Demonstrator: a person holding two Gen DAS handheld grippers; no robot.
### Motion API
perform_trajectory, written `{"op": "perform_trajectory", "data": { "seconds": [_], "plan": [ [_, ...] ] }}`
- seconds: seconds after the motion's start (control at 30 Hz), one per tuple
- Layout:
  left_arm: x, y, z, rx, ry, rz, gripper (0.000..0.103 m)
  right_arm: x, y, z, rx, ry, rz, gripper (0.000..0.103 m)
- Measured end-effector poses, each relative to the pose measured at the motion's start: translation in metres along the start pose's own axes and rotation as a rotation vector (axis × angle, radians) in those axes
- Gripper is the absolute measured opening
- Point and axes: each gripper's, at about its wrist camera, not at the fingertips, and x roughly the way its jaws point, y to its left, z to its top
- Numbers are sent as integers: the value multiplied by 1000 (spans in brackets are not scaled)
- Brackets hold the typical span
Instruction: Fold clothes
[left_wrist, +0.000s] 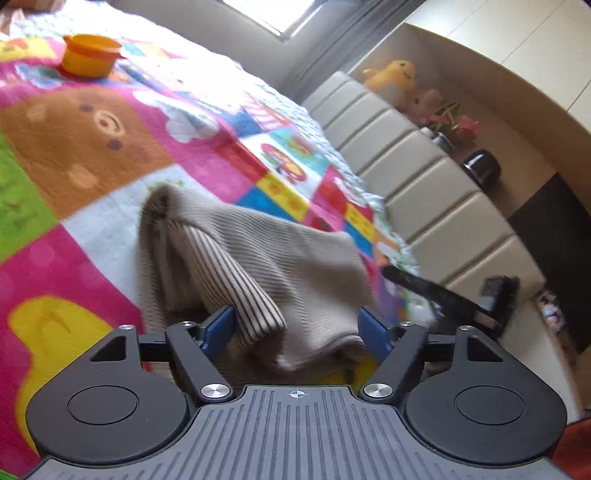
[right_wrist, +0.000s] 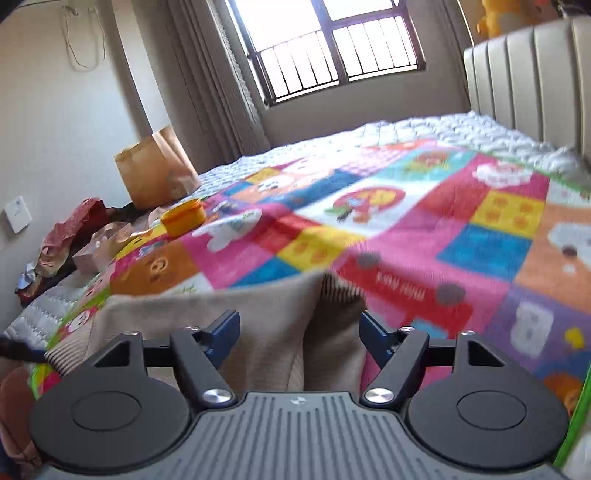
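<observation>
While both pairs of jaws stand wide apart, the beige ribbed garment (left_wrist: 258, 266) bunches between the left gripper (left_wrist: 297, 328) fingers and the right gripper (right_wrist: 298, 332) fingers, hiding contact; ahead, blurred quilt (right_wrist: 424, 236).

**Clearances and obstructions, bed surface**

Open blanket (right_wrist: 424, 236): broad bare stretch ahead of the right gripper (right_wrist: 298, 332), toward the window. Beige garment (left_wrist: 258, 258): bunched between the spread fingers of both grippers. Orange container (right_wrist: 183, 220): far-left obstruction. Paper bag (right_wrist: 155, 170): left edge. Padded headboard (left_wrist: 406, 166): bounds the blanket's far side.
</observation>
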Motion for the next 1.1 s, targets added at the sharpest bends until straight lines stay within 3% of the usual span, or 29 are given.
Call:
{"op": "perform_trajectory", "data": {
  "seconds": [0.13, 0.3, 0.4, 0.5, 0.57, 0.73, 0.9, 1.0, 1.1],
  "plan": [
    [16, 7, -11, -96, 81, -96, 83, 37, 7, 21, -87, 27, -51, 74],
    [36, 21, -28, -206, 148, -153, 90, 92, 6, 26, -165, 108, -106, 74],
    [53, 31, -32, -236, 173, -91, 87, 113, -3, 15, -177, 189, -124, 73],
    [69, 40, -20, -234, 182, -52, 80, 105, -12, 5, -130, 183, -111, 73],
    [76, 37, 2, -149, 151, 17, 72, 91, -16, -1, -112, 176, -117, 73],
    [107, 36, 60, 71, 98, 212, 69, 57, -16, -26, -85, 167, -119, 74],
    [139, 49, 104, 143, 64, 281, 74, 27, 12, -51, -88, 156, -77, 74],
    [153, 52, 118, 198, 47, 314, 83, 16, 31, -63, -71, 166, -2, 74],
    [157, 53, 126, 238, 48, 333, 89, 10, 47, -75, -45, 172, 37, 91]
  ]
}}
